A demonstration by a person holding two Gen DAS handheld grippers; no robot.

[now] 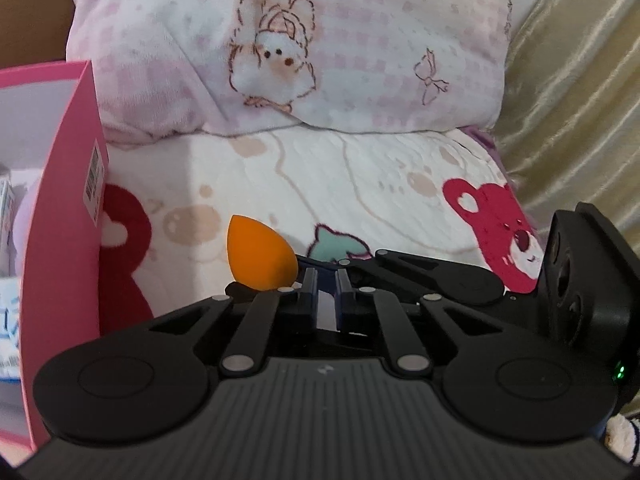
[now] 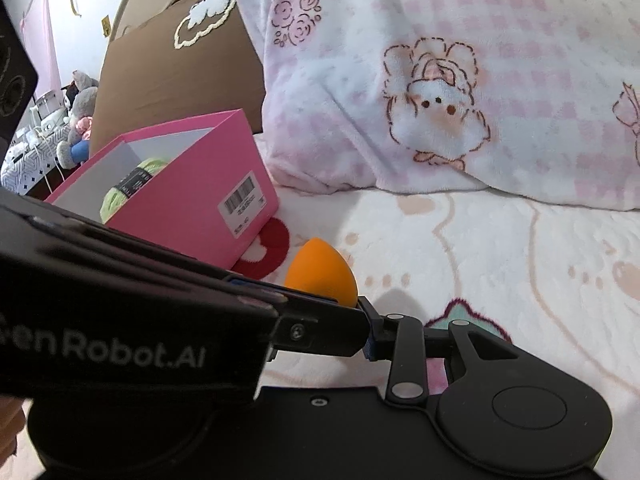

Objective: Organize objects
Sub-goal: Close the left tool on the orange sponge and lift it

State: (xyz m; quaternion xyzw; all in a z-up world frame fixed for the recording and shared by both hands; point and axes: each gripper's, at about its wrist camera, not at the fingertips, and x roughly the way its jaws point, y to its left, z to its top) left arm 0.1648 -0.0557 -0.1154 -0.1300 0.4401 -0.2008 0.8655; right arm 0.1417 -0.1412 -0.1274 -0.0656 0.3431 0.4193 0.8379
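Your left claw (image 1: 324, 292) is closed to a thin slit, with nothing between its pads. In the right wrist view its dark body lies across the lower left and hides part of the other claw.

Your right claw (image 1: 272, 277) reaches in from the side, away from the box (image 2: 192, 184). Its jaws are drawn nearly together, one black finger on each side of the sponge (image 1: 260, 258). It appears to have hold of the sponge.

The sponge is orange and egg-shaped, with its pointed end tilted away from the box. It is outside the box, just beside the wall that carries a barcode label. Whether it touches the blanket (image 1: 320, 184) below, you cannot tell from these views.

The box is pink and open-topped, and it stands on the blanket. Inside it lies a ball of green yarn (image 2: 128, 188). The blanket is cream, printed with red bears.

Beyond the box, on the sponge's side, a pink checked pillow (image 2: 440, 80) rests on the blanket. Behind the box stands a brown carton (image 2: 176, 72). Past the box, on the side away from the sponge, grey plush toys (image 2: 80, 108) sit well apart from it.
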